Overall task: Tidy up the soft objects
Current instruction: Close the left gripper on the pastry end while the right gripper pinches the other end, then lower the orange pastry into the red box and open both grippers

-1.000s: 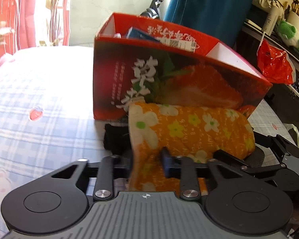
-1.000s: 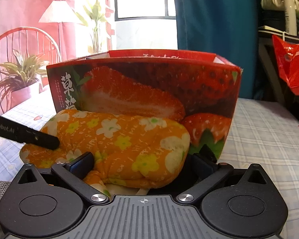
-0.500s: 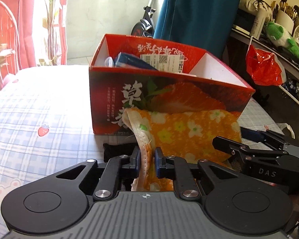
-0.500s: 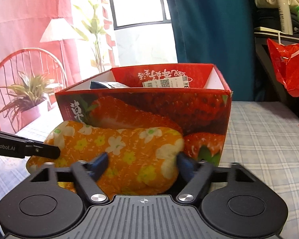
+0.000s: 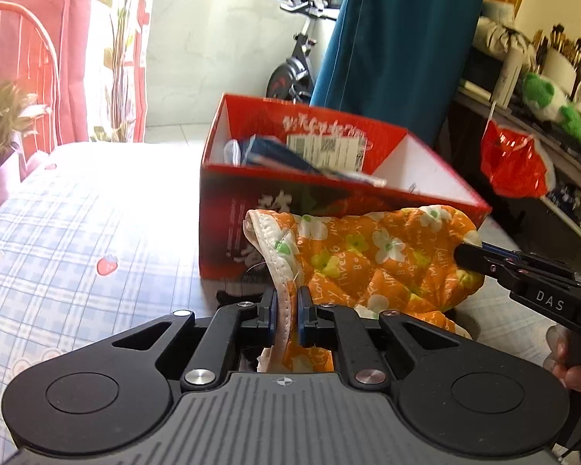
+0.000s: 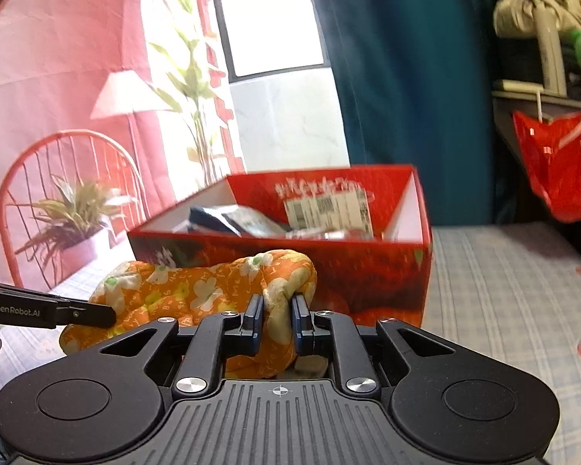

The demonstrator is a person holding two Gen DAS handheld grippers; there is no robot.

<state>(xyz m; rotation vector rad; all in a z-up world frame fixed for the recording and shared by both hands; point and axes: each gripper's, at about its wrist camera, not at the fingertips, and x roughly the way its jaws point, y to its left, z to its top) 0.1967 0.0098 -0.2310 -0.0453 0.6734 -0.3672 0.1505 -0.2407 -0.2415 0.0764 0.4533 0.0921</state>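
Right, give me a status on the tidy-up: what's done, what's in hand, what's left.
Done: a few packets already lie in the red strawberry box. In hand: the orange floral cloth, pinched at one end by the left gripper and at the other by the right gripper, whose jaws have just been closing on it; it hangs in front of the box. Left: getting it over the rim and inside.

"DAS" in pale letters on the black body of the right gripper [image 5: 469,258], seen from the left wrist. "GenRobot.AI" in white on the side of the left gripper [image 6: 106,314], seen from the right wrist. Orange floral cloth [image 5: 383,255]: small white print, "Three" and "Love" legible. Red strawberry box [image 5: 228,213]: large white Chinese characters, blurred; white label with QR code [image 6: 327,211], unreadable.
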